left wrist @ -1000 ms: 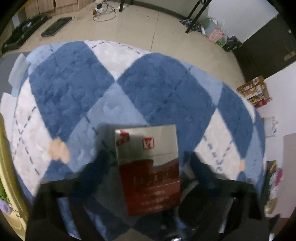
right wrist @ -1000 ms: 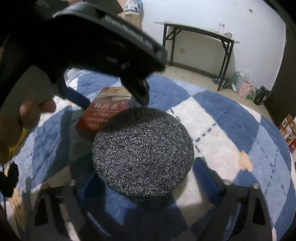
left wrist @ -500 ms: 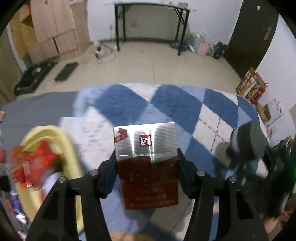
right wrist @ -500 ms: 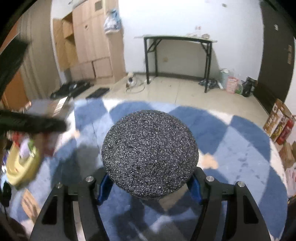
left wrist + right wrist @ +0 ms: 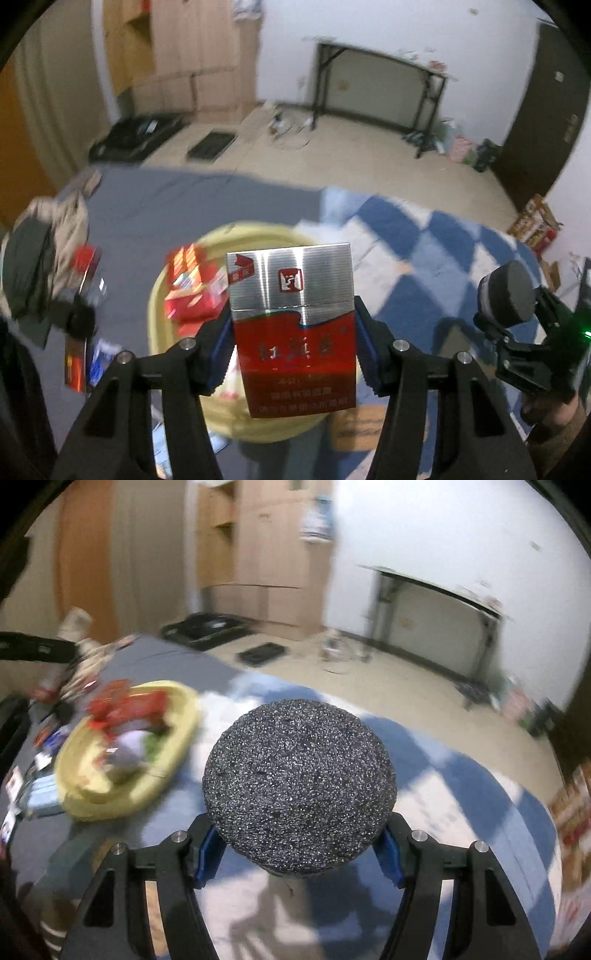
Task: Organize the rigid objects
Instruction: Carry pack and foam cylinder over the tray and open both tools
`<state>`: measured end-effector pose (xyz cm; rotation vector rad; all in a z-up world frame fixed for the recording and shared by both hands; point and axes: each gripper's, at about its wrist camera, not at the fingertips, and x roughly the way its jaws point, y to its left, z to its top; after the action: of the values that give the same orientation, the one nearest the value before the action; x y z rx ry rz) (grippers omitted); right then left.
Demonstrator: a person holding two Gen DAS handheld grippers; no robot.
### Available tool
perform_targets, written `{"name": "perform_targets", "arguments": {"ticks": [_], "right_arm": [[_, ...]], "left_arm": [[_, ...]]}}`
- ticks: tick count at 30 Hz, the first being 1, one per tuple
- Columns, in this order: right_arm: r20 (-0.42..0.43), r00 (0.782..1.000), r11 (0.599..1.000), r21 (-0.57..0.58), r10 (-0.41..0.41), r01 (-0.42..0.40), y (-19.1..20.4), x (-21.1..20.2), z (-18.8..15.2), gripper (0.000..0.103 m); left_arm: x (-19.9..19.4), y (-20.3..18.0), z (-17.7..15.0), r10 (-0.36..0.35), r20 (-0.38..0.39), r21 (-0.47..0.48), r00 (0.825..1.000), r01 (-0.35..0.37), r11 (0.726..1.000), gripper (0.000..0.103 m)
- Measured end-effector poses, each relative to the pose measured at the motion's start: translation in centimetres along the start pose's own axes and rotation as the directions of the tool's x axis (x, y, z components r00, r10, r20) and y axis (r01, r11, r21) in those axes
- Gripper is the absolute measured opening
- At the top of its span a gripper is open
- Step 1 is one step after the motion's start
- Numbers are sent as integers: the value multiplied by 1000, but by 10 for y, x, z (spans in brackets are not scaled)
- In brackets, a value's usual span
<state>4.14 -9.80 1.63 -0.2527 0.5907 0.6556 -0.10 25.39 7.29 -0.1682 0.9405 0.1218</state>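
1. Left wrist view: the left tool [image 5: 293, 345] is clamped on the red-and-silver box [image 5: 293, 332], now lifted off the blue rug [image 5: 424, 258] and above the yellow basin [image 5: 159, 295].
2. The right tool [image 5: 300, 845] grips the speckled black disc [image 5: 300, 790], also raised, with the basin off to its left.
3. Both look ready to drop in.

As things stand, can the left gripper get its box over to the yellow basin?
Probably yes. The left gripper holds the box clear above the yellow basin, with nothing between them. The basin already holds red packs, so room inside is the only doubt. The right gripper stands well off to the side.
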Motion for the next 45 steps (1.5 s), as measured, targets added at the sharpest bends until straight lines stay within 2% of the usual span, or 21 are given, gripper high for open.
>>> {"name": "perform_targets", "arguments": {"ticks": [4, 7, 10, 13, 17, 21, 23, 27, 33, 35, 37, 40, 43, 45], "right_arm": [[-22, 991, 988, -81, 132, -134, 61, 22, 20, 67], [-63, 981, 975, -115, 184, -190, 97, 47, 24, 67], [-108, 966, 962, -116, 235, -247, 126, 71, 23, 67], [-136, 959, 952, -148, 248, -268, 143, 87, 21, 67], [-161, 958, 942, -204, 236, -267, 158, 110, 24, 67], [-153, 961, 940, -220, 229, -259, 168, 129, 36, 67], [-148, 964, 941, -227, 222, -252, 177, 138, 40, 67], [-153, 966, 935, -261, 207, -241, 196, 158, 38, 67], [-151, 961, 931, -252, 231, -263, 199, 164, 39, 68], [-152, 959, 927, -259, 238, -271, 202, 163, 39, 68], [-146, 959, 924, -265, 244, -276, 204, 161, 40, 70], [-135, 953, 921, -254, 270, -297, 204, 153, 42, 78], [-115, 954, 924, -237, 278, -298, 201, 142, 44, 86], [-92, 954, 928, -222, 286, -299, 194, 131, 44, 92]], "left_arm": [[22, 30, -15, -13, -68, -68, 998, 8, 998, 59], [41, 42, -28, 18, -122, -63, 992, -25, 998, 59], [59, 56, -41, 15, -175, -69, 984, -28, 997, 59], [75, 71, -52, 32, -210, -83, 977, -51, 995, 59], [90, 84, -61, 18, -221, -113, 975, -44, 993, 59], [106, 93, -65, -14, -226, -162, 974, -23, 987, 59], [111, 93, -67, -9, -228, -157, 974, -28, 987, 59], [111, 92, -67, -6, -207, -156, 978, -27, 987, 59], [109, 96, -67, -11, -196, -179, 981, -24, 983, 59], [108, 97, -66, -8, -192, -181, 981, -27, 983, 65], [102, 97, -63, -17, -184, -186, 983, -18, 982, 75], [89, 90, -57, 17, -145, -153, 989, -40, 987, 86], [79, 88, -49, 0, -121, -163, 993, -19, 987, 95], [67, 84, -43, 0, -94, -165, 996, -16, 986, 98]]}}
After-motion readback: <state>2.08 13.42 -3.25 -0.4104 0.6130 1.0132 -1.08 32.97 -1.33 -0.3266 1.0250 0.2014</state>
